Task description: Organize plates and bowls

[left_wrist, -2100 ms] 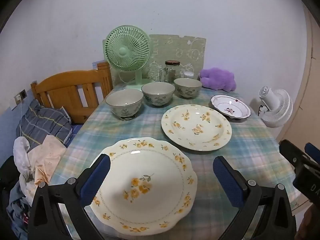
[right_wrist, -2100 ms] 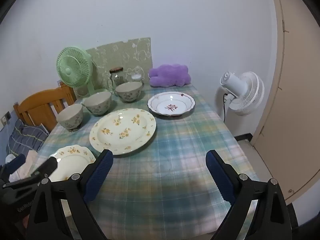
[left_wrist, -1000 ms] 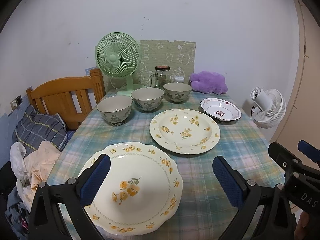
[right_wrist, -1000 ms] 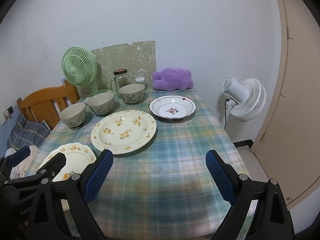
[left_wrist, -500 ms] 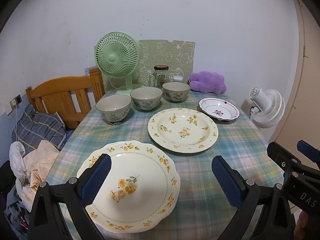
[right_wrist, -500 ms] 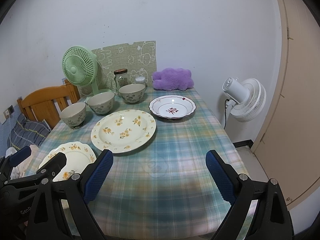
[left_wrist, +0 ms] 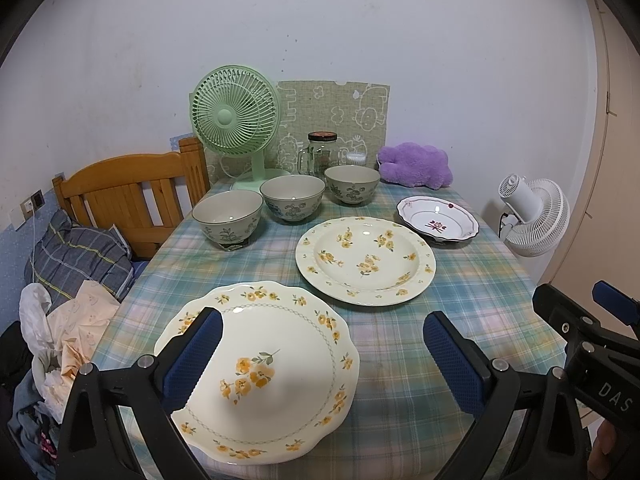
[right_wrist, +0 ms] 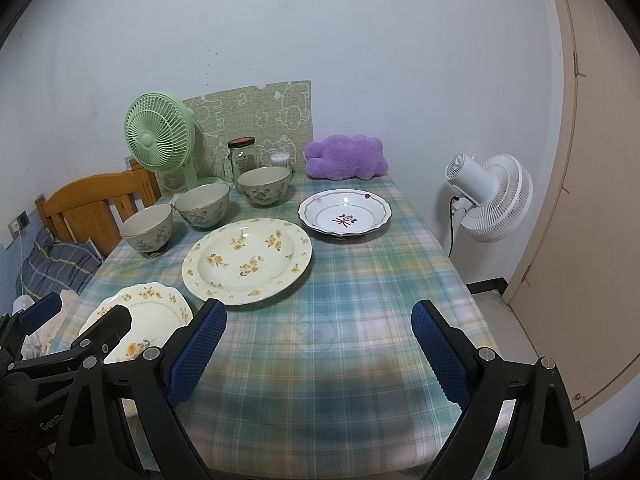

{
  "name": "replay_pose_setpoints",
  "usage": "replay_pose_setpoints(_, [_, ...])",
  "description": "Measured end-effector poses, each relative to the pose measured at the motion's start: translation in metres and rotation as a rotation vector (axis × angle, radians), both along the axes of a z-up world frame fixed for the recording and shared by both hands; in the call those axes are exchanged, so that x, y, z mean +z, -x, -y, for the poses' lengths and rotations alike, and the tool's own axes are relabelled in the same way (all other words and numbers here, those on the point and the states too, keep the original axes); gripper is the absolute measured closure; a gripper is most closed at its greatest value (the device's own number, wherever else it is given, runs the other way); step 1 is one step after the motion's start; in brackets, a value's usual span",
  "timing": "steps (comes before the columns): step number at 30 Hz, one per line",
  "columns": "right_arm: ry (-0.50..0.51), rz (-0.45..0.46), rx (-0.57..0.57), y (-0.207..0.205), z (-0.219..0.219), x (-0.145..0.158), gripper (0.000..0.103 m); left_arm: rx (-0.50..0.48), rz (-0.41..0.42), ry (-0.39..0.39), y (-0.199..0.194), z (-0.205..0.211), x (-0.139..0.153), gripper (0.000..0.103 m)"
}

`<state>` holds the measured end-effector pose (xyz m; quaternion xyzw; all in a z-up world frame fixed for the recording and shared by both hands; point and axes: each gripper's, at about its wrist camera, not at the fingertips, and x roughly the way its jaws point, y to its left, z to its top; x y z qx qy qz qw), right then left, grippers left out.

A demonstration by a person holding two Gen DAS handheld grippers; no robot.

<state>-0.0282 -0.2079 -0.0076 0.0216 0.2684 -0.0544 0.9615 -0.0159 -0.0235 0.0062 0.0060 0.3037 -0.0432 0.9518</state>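
Both tools released; scalloped plate [left_wrist: 276,360] whole only in left view

The left gripper [left_wrist: 320,356] is showing 2 black plastic arms, each ending in a blue pad [left_wrist: 192,354] with a fine dimpled grid. Silver screws are sitting along the black arms near each pad. The right gripper [right_wrist: 318,350] is looking the same: black frame, blue textured pads [right_wrist: 440,354], round silver screws. In the left view its black body is showing white letters "DAS"; in the right view the left one is showing "Gen" in white.
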Motion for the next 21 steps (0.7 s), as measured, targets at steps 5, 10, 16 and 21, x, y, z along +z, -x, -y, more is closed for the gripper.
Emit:
replay_pose_setpoints(5, [0.000, 0.000, 0.000, 0.0003, 0.0007, -0.0007, 0.008, 0.001, 0.000, 0.001, 0.0002, 0.0001, -0.0002, 0.002])
replay_pose_setpoints(10, [-0.001, 0.000, 0.000, 0.0000, 0.0016, -0.0003, 0.008, 0.001, 0.000, 0.000, 0.0007, 0.0006, -0.0004, 0.002])
replay_pose_setpoints(16, [-0.002, -0.001, -0.001, -0.0001, 0.0019, -0.0004, 0.008, 0.001, 0.000, -0.001, 0.0013, 0.0005, -0.0008, 0.003])
replay_pose_setpoints(21, [-0.003, -0.004, 0.003, -0.0006, 0.0009, -0.0005, 0.008, 0.004, -0.002, -0.001, 0.0010, 0.0011, -0.0008, 0.004])
